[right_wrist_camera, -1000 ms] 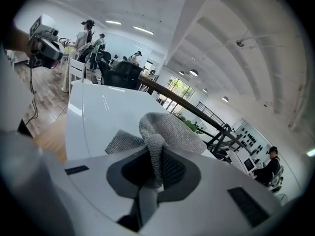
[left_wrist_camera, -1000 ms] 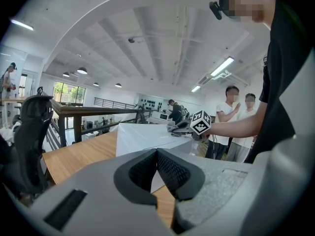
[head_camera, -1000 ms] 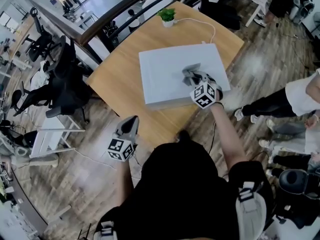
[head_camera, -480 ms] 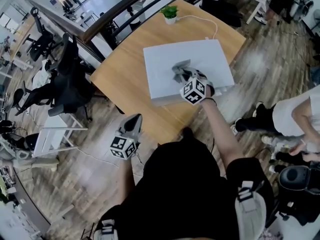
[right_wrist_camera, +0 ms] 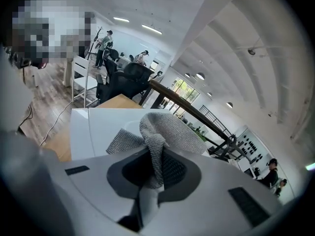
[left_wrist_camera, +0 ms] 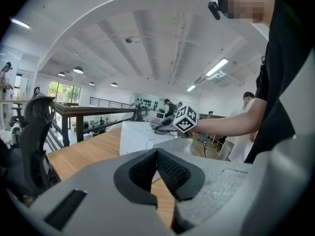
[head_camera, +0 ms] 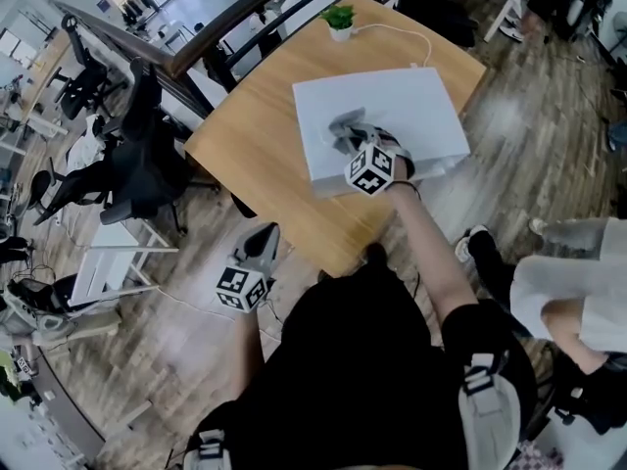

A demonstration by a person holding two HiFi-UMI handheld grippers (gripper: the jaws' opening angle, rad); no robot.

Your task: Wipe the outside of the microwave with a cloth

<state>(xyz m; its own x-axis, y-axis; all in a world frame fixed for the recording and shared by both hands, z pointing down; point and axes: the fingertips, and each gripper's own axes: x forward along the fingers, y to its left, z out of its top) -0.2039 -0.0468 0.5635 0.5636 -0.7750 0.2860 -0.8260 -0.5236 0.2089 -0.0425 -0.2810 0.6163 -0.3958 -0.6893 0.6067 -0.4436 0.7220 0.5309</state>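
The white microwave (head_camera: 411, 106) lies flat-topped on the wooden table (head_camera: 255, 155). On its top panel near the left front rests a grey cloth (head_camera: 345, 127), pinched by my right gripper (head_camera: 355, 145), which is shut on it. In the right gripper view the grey cloth (right_wrist_camera: 165, 132) bunches out between the jaws over the microwave (right_wrist_camera: 96, 129). My left gripper (head_camera: 258, 247) hangs low off the table's front left corner, shut with nothing in it. The left gripper view shows the microwave (left_wrist_camera: 140, 136) and the cloth (left_wrist_camera: 161, 125) ahead.
A small potted plant (head_camera: 339, 20) stands at the table's far edge with a white cable (head_camera: 407, 39) running to the microwave. Black office chairs (head_camera: 137, 155) and a railing (head_camera: 211, 42) stand left of the table. A person (head_camera: 568, 292) stands to the right.
My right gripper has slid the cloth leftward across the microwave's top. The left gripper has barely moved. The bystander at right has shifted lower in the head view.
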